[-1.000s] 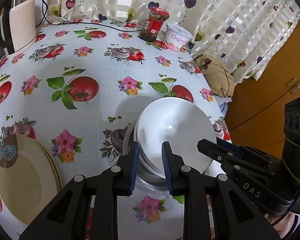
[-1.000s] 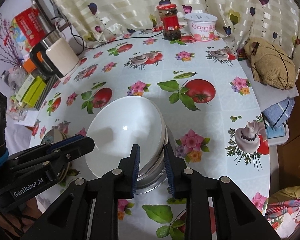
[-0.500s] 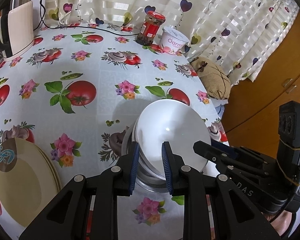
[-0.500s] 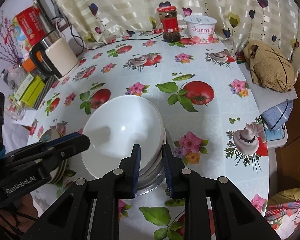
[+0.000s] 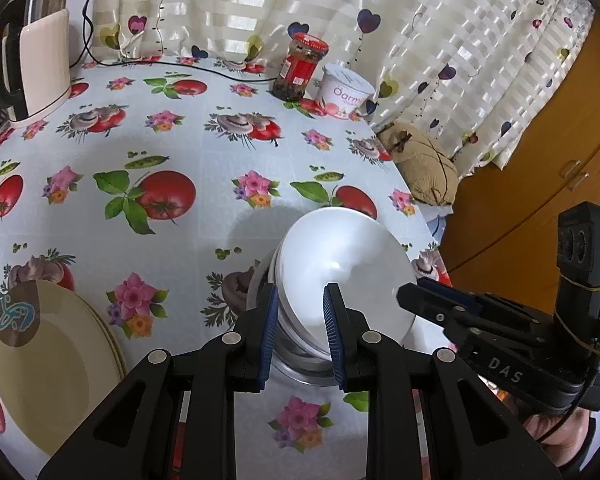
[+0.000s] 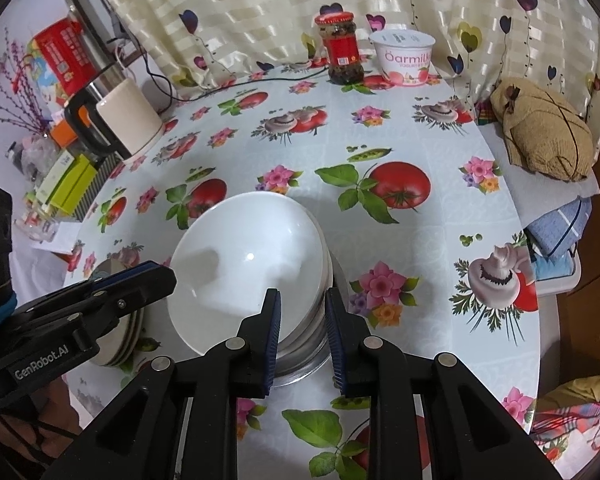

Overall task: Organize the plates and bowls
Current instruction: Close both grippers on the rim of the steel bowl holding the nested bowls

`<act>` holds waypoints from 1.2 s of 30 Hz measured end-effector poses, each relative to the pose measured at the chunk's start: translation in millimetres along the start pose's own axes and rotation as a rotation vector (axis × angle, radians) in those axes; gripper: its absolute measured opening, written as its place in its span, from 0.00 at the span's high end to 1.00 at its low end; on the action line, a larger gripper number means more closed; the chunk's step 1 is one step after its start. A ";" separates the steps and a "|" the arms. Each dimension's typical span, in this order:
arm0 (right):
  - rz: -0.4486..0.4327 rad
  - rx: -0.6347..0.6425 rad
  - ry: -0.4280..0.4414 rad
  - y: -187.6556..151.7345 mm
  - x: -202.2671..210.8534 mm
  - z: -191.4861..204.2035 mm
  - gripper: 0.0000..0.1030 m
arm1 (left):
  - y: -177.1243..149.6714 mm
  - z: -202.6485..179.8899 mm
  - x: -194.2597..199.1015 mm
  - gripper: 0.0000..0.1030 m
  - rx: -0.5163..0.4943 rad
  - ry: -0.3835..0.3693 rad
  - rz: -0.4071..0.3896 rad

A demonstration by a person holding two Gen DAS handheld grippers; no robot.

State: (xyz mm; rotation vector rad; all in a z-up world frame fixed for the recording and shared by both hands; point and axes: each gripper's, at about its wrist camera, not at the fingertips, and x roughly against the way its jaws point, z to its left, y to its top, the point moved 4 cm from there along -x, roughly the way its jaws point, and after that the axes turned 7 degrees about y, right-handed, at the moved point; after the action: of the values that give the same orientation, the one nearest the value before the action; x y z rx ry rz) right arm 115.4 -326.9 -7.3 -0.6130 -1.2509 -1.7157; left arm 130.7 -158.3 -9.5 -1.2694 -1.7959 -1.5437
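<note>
A stack of white bowls (image 5: 348, 264) sits tilted in a metal bowl (image 5: 300, 368) on the flowered tablecloth. My left gripper (image 5: 300, 320) is shut on the near rim of the white stack, its blue pads on either side of the rims. From the right side my right gripper (image 5: 418, 294) reaches to the same stack. In the right wrist view the right gripper (image 6: 302, 316) is shut on the rims of the white bowls (image 6: 252, 256), and the left gripper (image 6: 156, 276) comes in from the left. Beige plates (image 5: 48, 364) lie stacked at the left.
A kettle (image 5: 40, 68) stands at the back left, with a red-lidded jar (image 5: 300, 68) and a yogurt tub (image 5: 346, 92) by the curtain. A tan bag (image 5: 424, 164) lies past the table's right edge, next to a wooden cabinet (image 5: 540, 160). A person's hand (image 5: 556, 428) holds the right gripper.
</note>
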 end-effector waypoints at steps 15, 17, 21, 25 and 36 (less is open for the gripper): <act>-0.066 -0.009 0.018 -1.5 27.1 -10.4 0.76 | -5.9 16.3 15.3 0.76 0.013 0.018 -0.053; -0.067 -0.011 0.017 -2.8 27.9 -12.4 0.76 | -7.2 18.9 15.6 0.76 0.015 0.020 -0.055; -0.071 -0.018 0.013 -5.6 28.4 -16.9 0.76 | -8.7 24.1 15.1 0.76 0.020 0.027 -0.059; -0.076 -0.021 -0.001 -7.9 29.0 -21.1 0.72 | -10.8 28.0 13.7 0.76 0.025 0.035 -0.058; -0.061 -0.081 0.008 -14.6 24.3 -38.6 0.69 | -16.6 32.6 4.0 0.76 0.023 0.048 -0.040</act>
State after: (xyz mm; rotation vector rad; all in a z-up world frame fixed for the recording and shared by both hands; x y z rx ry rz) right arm 95.4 -370.3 -9.0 -0.6201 -1.2103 -1.8253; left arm 121.9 -125.5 -23.7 -1.1826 -1.8142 -1.5569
